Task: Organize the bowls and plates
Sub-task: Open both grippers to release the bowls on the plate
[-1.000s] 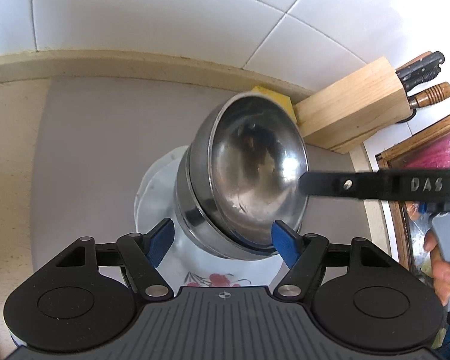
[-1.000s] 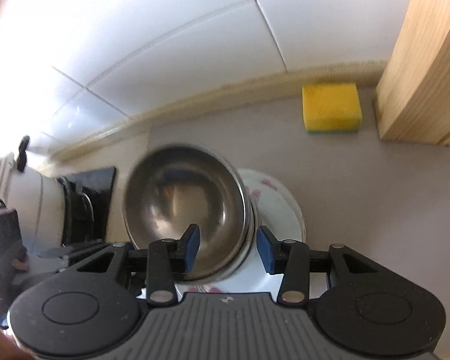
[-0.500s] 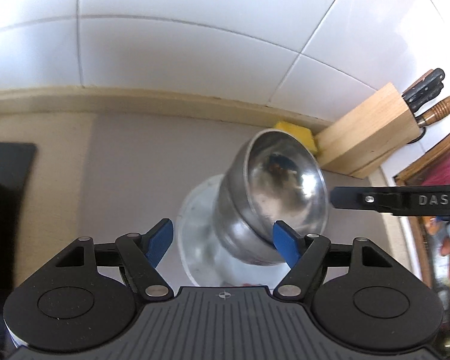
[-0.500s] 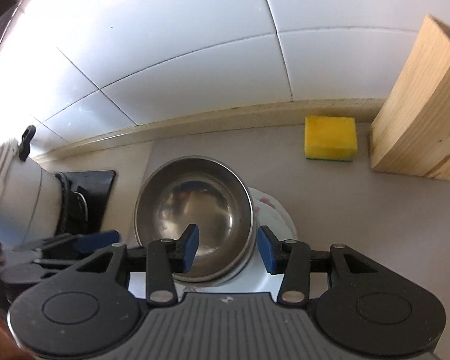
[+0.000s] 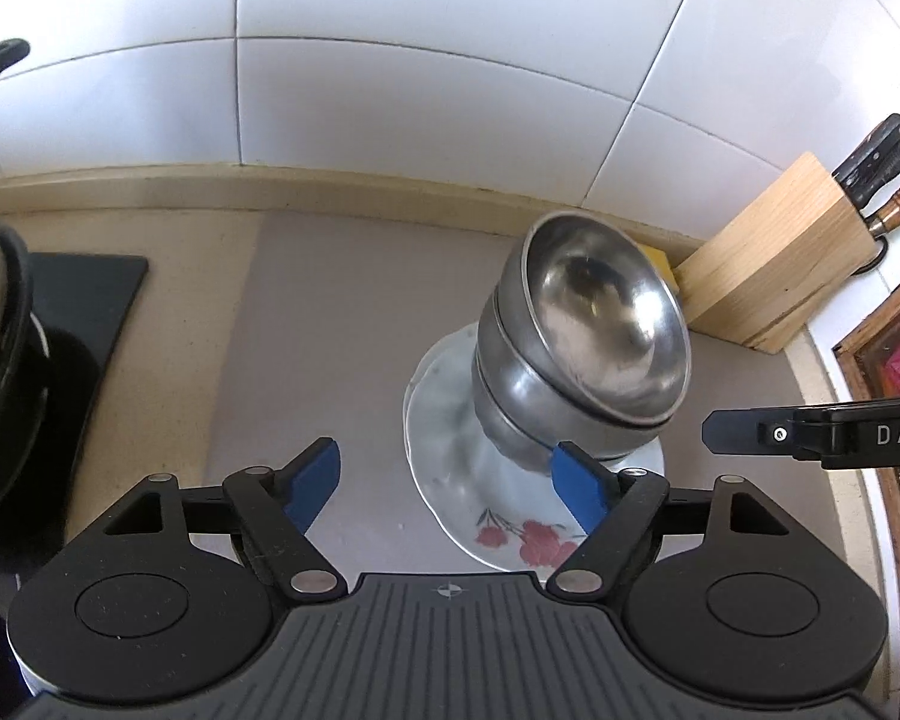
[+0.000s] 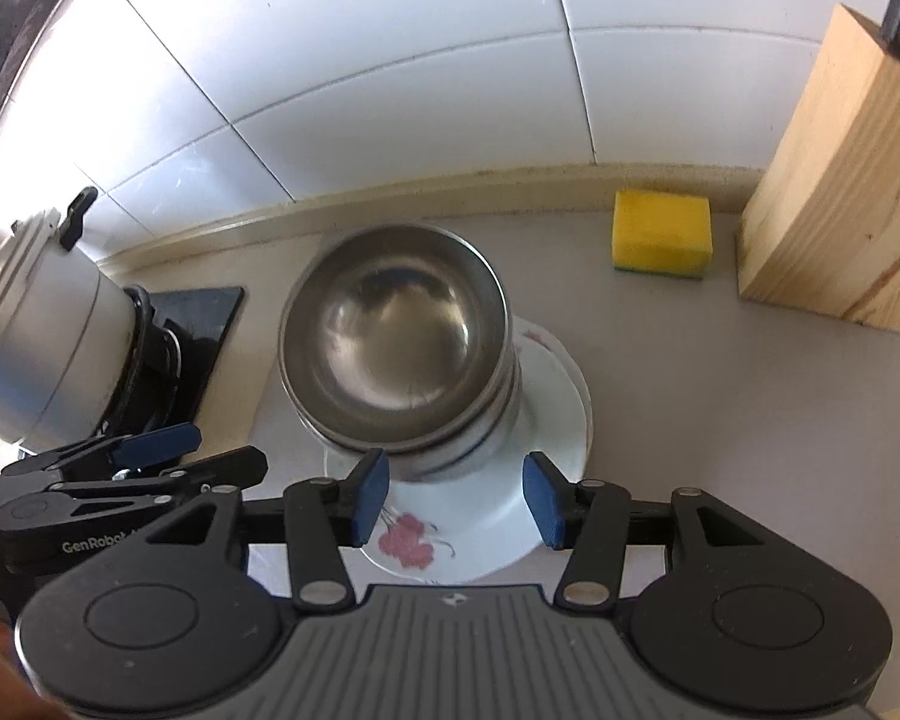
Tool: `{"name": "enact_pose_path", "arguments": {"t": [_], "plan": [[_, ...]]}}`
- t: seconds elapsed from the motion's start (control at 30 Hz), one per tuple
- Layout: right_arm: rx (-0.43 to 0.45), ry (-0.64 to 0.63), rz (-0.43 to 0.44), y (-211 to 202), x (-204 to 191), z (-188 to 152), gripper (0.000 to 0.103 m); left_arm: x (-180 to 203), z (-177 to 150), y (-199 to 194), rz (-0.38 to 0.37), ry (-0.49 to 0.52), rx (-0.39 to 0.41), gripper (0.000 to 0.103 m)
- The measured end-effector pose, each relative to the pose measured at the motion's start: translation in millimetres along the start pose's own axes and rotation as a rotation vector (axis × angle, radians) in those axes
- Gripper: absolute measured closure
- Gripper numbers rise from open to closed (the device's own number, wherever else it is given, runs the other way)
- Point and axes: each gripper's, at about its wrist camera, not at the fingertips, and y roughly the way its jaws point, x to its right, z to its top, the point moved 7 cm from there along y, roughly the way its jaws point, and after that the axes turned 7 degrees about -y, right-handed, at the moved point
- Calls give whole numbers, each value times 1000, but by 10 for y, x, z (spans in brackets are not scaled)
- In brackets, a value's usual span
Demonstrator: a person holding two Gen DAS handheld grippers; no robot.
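A stack of steel bowls stands on a white plate with red flowers on the grey mat. My left gripper is open and still opening; nothing lies between its blue pads, and the stack sits just beyond its right pad. My right gripper is open too, its jaws widening, held just short of the stack over the plate's near rim with no pad touching. Each gripper shows in the other's view: the right at the right edge, the left at the lower left.
A wooden knife block stands at the right against the tiled wall, a yellow sponge beside it. A white pot sits on a black hob at the left.
Both grippers have pulled back from the bowls, which look smaller now. The top bowl, earlier between the right gripper's pads, rests free on the stack. Both pairs of jaws stand wider.
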Motion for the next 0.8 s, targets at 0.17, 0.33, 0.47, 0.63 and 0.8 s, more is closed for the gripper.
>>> {"name": "enact_pose_path", "arguments": {"t": [0.17,0.33,0.47,0.63,0.8], "plan": [[12,11,-18,10,70,-67,72,63,-81,34,0,-9,13,26],[45,22,-36,-49,84,-32,72,167,-38,7,22,26,61,24],[90,26,-56,-122,43,14,65,228,-2,-87,39,63,116,22],[104,44,-72,-128,-70,-114,65,233,-68,-157,55,103,146,22],[118,69,-80,-206,-171,-351,65,143,-233,-214,64,123,142,21]]}}
